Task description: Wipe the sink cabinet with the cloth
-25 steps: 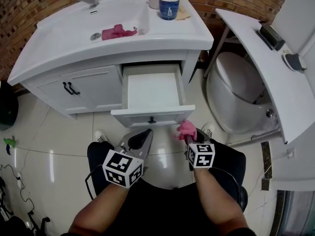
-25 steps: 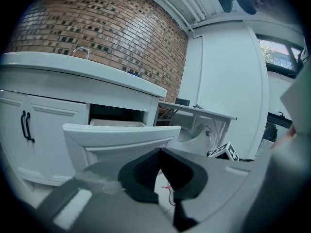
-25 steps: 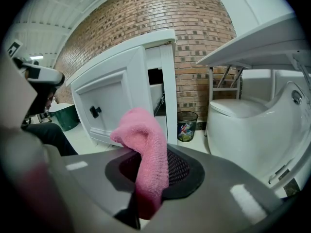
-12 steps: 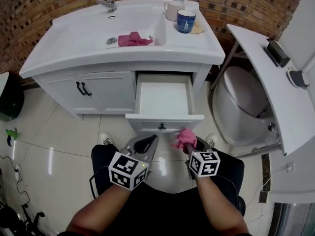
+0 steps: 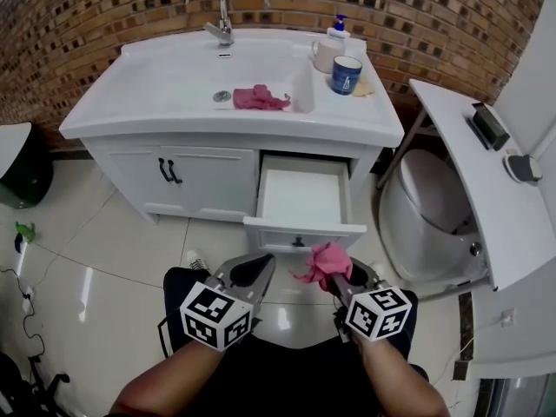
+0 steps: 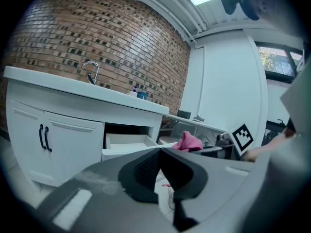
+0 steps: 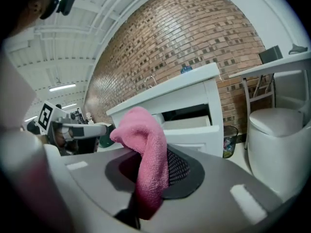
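The white sink cabinet [image 5: 200,176] stands against the brick wall, its right drawer [image 5: 304,200] pulled out and bare inside. My right gripper [image 5: 334,270] is shut on a pink cloth [image 5: 320,263] just in front of the drawer's front panel; in the right gripper view the pink cloth [image 7: 146,152] hangs from between the jaws. My left gripper [image 5: 257,269] is shut with nothing in it, low beside the right one, a little short of the drawer. A second pink cloth [image 5: 257,98] lies in the basin by the drain.
A blue mug [image 5: 346,75], a white cup [image 5: 327,55] and a soap pump [image 5: 340,26] stand on the counter's right side. A toilet [image 5: 426,220] and a white shelf [image 5: 482,181] are at the right. A dark bin [image 5: 19,168] sits at the left.
The head view has pulled back and tilted up, so the cabinet sits lower and further off. Both grippers hold their pose near the drawer front; the right one still grips the cloth.
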`<action>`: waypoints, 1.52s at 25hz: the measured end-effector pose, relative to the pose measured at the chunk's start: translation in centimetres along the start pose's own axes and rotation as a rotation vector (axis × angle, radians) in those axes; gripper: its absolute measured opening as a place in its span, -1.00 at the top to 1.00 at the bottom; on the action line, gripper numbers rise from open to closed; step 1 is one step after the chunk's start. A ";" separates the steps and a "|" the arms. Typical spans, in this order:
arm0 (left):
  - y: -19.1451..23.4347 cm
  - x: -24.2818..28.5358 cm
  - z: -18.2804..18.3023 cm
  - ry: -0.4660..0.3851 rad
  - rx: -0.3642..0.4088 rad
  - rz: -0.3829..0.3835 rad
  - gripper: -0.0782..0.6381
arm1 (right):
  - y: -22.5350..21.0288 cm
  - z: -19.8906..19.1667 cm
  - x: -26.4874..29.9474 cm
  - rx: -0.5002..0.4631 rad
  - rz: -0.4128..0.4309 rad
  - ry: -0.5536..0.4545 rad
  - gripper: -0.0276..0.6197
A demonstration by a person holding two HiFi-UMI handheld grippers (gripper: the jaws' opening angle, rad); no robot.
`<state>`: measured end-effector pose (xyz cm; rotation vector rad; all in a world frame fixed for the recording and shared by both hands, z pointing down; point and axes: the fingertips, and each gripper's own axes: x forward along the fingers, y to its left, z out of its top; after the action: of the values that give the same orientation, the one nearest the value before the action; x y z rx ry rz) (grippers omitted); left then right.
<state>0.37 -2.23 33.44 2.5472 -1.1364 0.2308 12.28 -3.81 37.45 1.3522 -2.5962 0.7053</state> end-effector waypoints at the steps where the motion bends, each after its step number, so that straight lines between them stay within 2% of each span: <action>1: -0.1 -0.6 0.4 -0.009 0.005 -0.001 0.76 | 0.8 0.9 -0.7 0.000 0.012 -0.018 0.67; 5: -0.3 -3.2 1.7 -0.049 0.037 0.019 0.76 | 3.8 4.0 -4.3 0.004 0.048 -0.103 0.67; 13: -1.0 -8.1 3.3 -0.113 0.024 0.040 0.76 | 7.3 7.1 -11.9 -0.059 0.031 -0.236 0.67; 18: -2.0 -9.2 3.9 -0.131 0.033 0.031 0.76 | 7.1 6.9 -14.1 -0.068 0.015 -0.225 0.67; 23: -1.6 -8.4 3.6 -0.112 0.038 0.034 0.76 | 5.6 5.9 -13.9 -0.046 -0.006 -0.191 0.67; 29: -1.8 -8.1 3.8 -0.106 0.035 0.028 0.76 | 5.8 5.0 -14.0 -0.043 0.001 -0.162 0.67; 38: -1.8 -8.2 3.8 -0.104 0.052 0.035 0.76 | 5.7 5.0 -13.7 -0.050 -0.004 -0.176 0.67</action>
<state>-3.70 3.18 27.18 2.6137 -1.2295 0.1393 16.30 6.82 26.66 1.4654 -2.7240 0.5391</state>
